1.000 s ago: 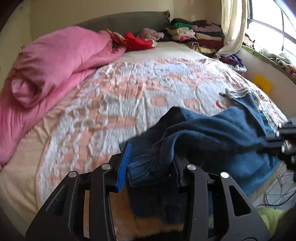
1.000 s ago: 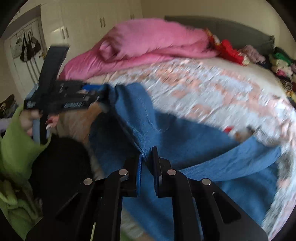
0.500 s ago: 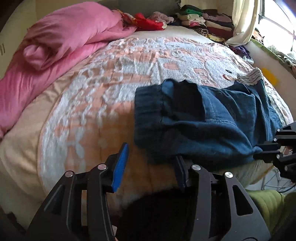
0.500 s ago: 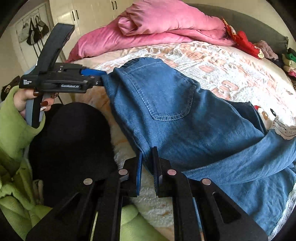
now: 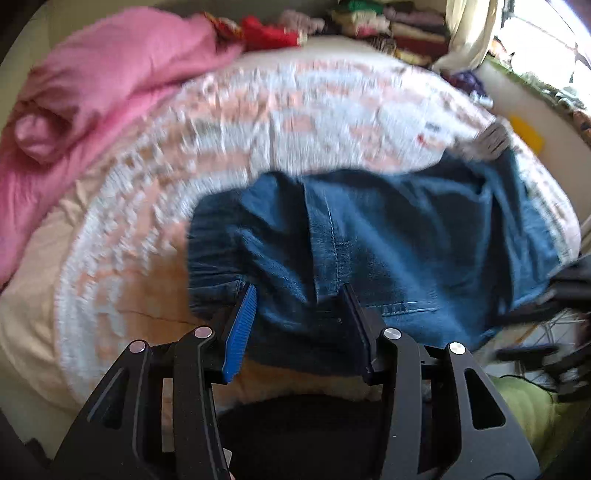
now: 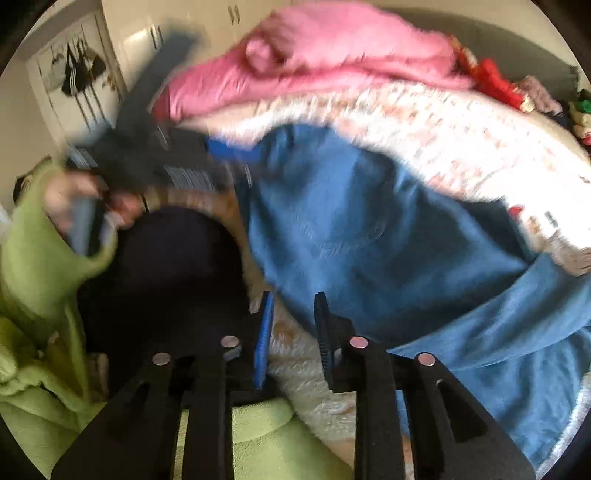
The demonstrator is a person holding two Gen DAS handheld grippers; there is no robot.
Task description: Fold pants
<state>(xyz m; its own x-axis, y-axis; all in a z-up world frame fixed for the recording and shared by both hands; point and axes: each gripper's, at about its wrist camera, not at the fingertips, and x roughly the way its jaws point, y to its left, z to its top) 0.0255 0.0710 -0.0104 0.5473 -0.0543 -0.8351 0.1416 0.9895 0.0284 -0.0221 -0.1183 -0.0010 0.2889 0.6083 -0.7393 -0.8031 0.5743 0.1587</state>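
Blue denim pants [image 5: 388, 243] lie spread on the near edge of the bed, waistband to the left. They also show in the right wrist view [image 6: 388, 251]. My left gripper [image 5: 299, 295] is open, its fingers straddling the near waistband edge of the pants without pinching it. My right gripper [image 6: 293, 306] is open and empty, just off the near edge of the pants above the bed's edge. The left gripper shows blurred in the right wrist view [image 6: 155, 162], at the pants' waistband corner. Both views are motion-blurred.
A pink duvet [image 5: 92, 85] is bunched at the bed's far left. The bedspread [image 5: 258, 122] is white and peach. Stacked clothes [image 5: 388, 26] lie at the far end. A window and curtain [image 5: 469, 33] are on the right. A green sleeve [image 6: 40, 251] and black fabric [image 6: 166, 266] are near me.
My right gripper has opened and let go of the pants. My left gripper, open since half a second ago, has moved forward over the waistband. The pants lie flatter on the bed.
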